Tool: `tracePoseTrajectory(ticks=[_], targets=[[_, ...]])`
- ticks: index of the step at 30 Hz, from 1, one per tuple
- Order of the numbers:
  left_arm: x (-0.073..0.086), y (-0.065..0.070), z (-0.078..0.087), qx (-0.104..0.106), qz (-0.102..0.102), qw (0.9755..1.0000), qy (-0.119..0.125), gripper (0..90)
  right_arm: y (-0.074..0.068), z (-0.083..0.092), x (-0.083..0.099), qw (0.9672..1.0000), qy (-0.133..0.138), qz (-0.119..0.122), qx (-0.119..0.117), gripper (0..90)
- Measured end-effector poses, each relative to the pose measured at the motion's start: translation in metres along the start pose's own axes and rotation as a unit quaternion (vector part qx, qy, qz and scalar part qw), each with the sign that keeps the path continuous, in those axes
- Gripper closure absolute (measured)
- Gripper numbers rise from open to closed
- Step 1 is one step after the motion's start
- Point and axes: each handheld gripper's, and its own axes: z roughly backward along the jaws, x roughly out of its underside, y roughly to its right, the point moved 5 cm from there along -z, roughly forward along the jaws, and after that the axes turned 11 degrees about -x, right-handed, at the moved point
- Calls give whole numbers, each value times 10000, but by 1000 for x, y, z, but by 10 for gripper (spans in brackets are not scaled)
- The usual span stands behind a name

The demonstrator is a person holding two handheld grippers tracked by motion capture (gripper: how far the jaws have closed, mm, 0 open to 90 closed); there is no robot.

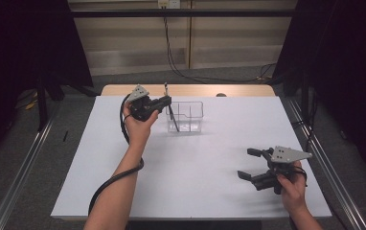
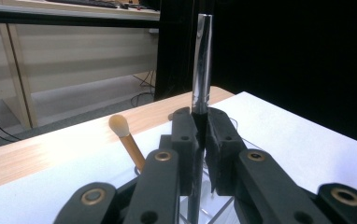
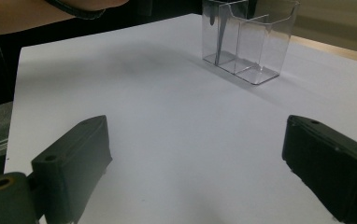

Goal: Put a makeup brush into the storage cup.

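My left gripper (image 1: pixel 167 100) jaws clamped on a slim dark brush (image 2: pixel 202 74) (upright) over the clear organiser (image 1: pixel 190 115), right gripper (image 1: pixel 249 164) jaws wide apart above the white worktop (image 1: pixel 205 163)

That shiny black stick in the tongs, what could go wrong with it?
The left tongs pinch the slim stick at a narrow spot, so it might slip or tilt. Its lower end sits in the clear box, which looks light; a sideways pull could tip it. A brush leans close by and could get bumped.
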Motion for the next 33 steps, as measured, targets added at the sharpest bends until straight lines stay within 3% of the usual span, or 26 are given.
tracePoseTrajectory(ticks=[7, 9, 13, 17, 21, 33], targets=[[2, -2, 3, 18, 96, 10000, -19, 784, 0, 0, 0, 10000, -13, -2, -19, 76], [1, -2, 3, 90, 225, 9997, -12, 647, 0, 0, 0, 10000, -18, -1, -14, 76], [5, 0, 3, 182, 232, 9996, -46, 444, 0, 0, 0, 10000, -16, 5, -19, 76], [8, 4, 5, 214, 78, 9996, -185, 334, 0, 0, 0, 10000, -22, 3, -12, 76], [10, 6, 8, 329, 251, 9989, -215, 285, -1, -1, 0, 10000, -25, -13, -13, 76], [20, 5, 18, 295, 227, 9992, -167, 130, -1, -1, -1, 10000, -21, -3, -10, 76]])
